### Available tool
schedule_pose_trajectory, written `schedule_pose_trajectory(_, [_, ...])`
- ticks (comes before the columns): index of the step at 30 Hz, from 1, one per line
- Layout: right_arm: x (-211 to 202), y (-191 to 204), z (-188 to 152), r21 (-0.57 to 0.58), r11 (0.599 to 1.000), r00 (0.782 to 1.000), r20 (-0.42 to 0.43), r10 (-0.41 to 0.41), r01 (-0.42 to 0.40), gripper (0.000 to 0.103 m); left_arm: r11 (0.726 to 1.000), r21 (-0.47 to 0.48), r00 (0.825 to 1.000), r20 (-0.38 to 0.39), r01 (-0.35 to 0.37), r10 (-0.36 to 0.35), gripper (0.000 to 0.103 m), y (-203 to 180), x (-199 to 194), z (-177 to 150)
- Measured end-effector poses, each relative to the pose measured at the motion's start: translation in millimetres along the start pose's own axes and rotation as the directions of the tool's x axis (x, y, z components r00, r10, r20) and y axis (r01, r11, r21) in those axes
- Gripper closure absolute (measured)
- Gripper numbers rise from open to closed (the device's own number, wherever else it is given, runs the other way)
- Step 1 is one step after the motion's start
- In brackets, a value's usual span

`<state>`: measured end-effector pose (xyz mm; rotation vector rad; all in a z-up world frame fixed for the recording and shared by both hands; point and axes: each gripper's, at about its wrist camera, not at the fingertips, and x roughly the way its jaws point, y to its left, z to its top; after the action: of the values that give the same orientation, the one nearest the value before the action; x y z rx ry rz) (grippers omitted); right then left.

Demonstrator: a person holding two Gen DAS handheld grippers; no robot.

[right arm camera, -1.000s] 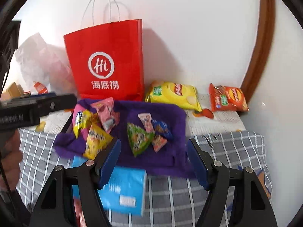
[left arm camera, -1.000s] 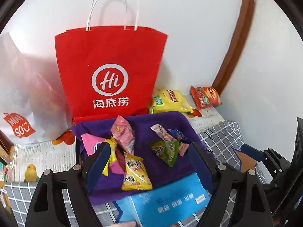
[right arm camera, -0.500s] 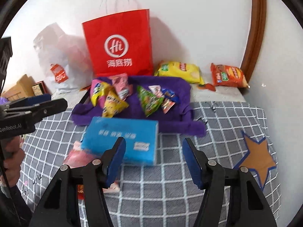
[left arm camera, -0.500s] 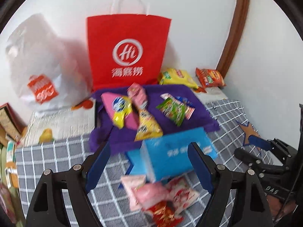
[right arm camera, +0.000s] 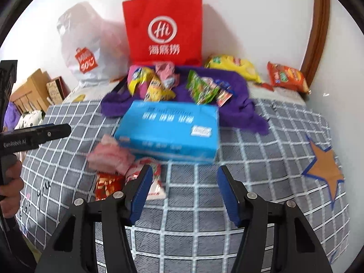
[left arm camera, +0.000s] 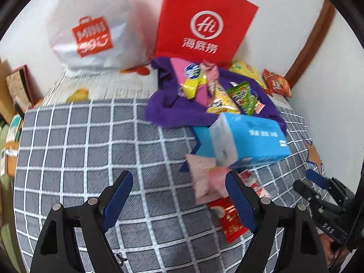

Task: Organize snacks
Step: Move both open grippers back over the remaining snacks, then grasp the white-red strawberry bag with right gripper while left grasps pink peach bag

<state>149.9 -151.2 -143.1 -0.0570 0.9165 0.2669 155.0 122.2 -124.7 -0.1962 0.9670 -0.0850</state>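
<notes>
Both grippers hover level over the checked cloth (right arm camera: 193, 204), fingers spread and empty: left gripper (left arm camera: 179, 195) near-left, right gripper (right arm camera: 183, 188) near the blue box (right arm camera: 168, 132).

Left gripper (left arm camera: 179, 195) gapes wide, low centre of frame — right gripper (right arm camera: 183, 190) likewise spread, nothing between its fingers.

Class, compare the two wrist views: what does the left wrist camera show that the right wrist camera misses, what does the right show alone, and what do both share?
Only the left wrist view shows the left gripper from behind, open and empty, with the right gripper at its edge.

Only the right wrist view shows the orange star whole, and the person's hand holding the left gripper's handle.

Both show the red paper bag, white plastic bag, purple cloth, blue box and checked cover.
</notes>
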Motion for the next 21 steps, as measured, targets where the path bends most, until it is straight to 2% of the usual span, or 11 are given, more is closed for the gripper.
schedule_pose_trajectory(5, [22, 17, -10, -0.024, 0.999, 0.999, -0.033, 0.03, -0.031, 0.045, 1.0, 0.009, 1.0, -0.01, 0.001, -0.001, 0.022, 8, 2, -11])
schedule_pose_trajectory(12, [45, 25, -10, 0.012, 0.996, 0.993, -0.073, 0.088, -0.088, 0.043, 1.0, 0.016, 1.0, -0.024, 0.001, 0.0, 0.022, 21, 6, -15])
schedule_pose_trajectory(19, [67, 37, -11, -0.008, 0.996, 0.989, -0.125, 0.084, -0.085, 0.042, 1.0, -0.001, 0.999, -0.029, 0.029, -0.029, 0.022, 29, 8, -18])
schedule_pose_trajectory(21, [70, 39, -11, -0.01, 0.996, 0.989, -0.123, 0.084, -0.086, 0.039, 1.0, -0.002, 0.999, -0.031, 0.029, -0.029, 0.022, 31, 8, -19])
